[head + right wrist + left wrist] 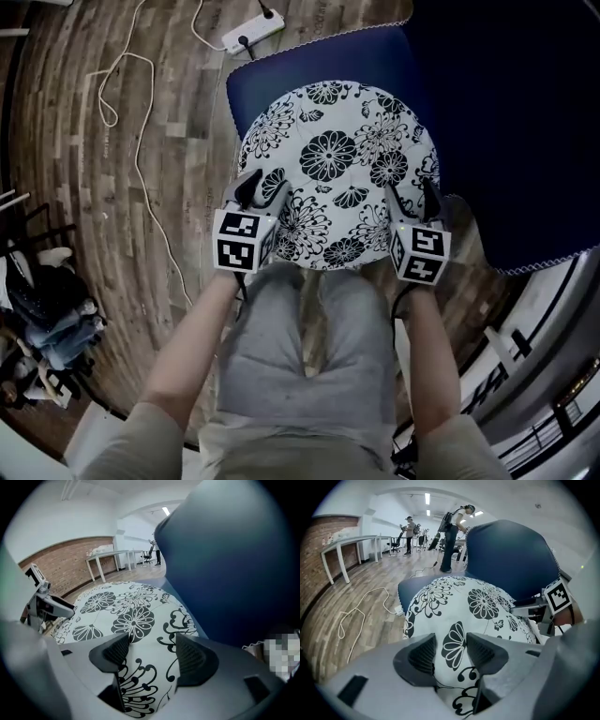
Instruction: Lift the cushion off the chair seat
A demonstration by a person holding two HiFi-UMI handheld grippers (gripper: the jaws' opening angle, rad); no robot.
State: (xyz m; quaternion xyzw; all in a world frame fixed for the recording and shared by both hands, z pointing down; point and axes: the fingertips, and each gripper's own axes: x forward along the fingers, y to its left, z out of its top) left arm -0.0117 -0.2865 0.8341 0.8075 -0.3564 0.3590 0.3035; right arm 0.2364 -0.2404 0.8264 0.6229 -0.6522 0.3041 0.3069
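Cushion: round white, black-flowered fabric cushion (333, 169) lies on the dark blue upholstered chair seat (281, 80), not yet lifted.
Left gripper (261, 187): jaws spread astride the cushion's near rim, gripping nothing.
Right gripper (411, 197): likewise.
Remaining: clamp, lift.

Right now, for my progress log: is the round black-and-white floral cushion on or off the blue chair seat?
On: the cushion lies flat on the seat, blue showing beside it.

White, black-floral cushion (333, 169); navy chair (281, 82).
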